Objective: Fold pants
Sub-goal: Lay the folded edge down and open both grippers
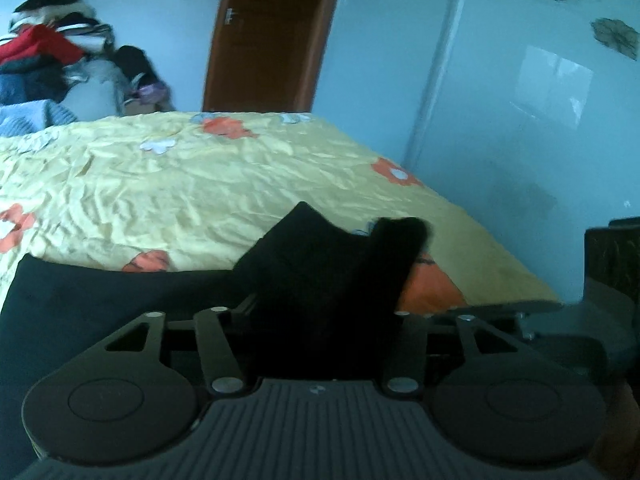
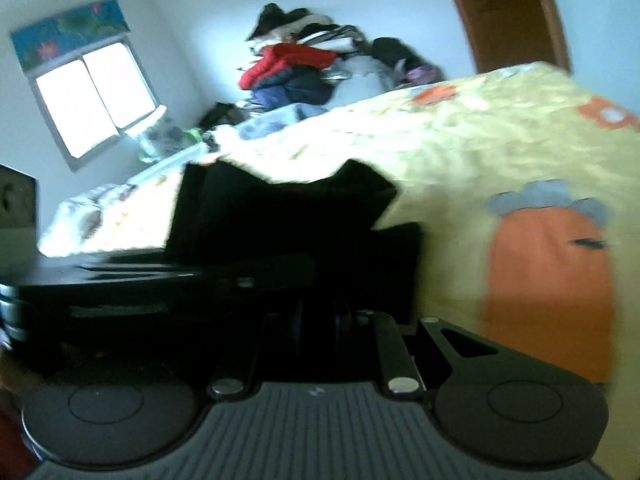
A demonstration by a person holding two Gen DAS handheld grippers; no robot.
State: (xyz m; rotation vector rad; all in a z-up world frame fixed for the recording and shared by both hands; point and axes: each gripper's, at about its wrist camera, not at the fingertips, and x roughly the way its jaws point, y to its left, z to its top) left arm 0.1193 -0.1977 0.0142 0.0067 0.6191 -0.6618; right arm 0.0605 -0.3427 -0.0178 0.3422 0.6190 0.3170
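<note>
We pinch black pants (image 2: pixel 288 216) in narrow right gripper (image 2: pixel 316 320); left gripper (image 1: pixel 324 312) half-wide, releasing fold onto bed (image 1: pixel 200 184).

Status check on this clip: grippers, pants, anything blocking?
Left gripper open, black cloth between the jaws. Right gripper shut on black pants. Pants on yellow floral bedspread. Nothing blocking.

Your pants (image 1: pixel 316 264) were matt black cloth, soft and without sheen. The bed's cover (image 1: pixel 208 184) under them was thin yellow printed cloth, finely crinkled all over. Your left gripper (image 1: pixel 320 312) looked like matt black plastic with a ribbed grey top and bright metal pivot pins. The far door (image 1: pixel 268 36) was smooth brown wood; the wardrobe front (image 1: pixel 500 120) on the right was glossy.
</note>
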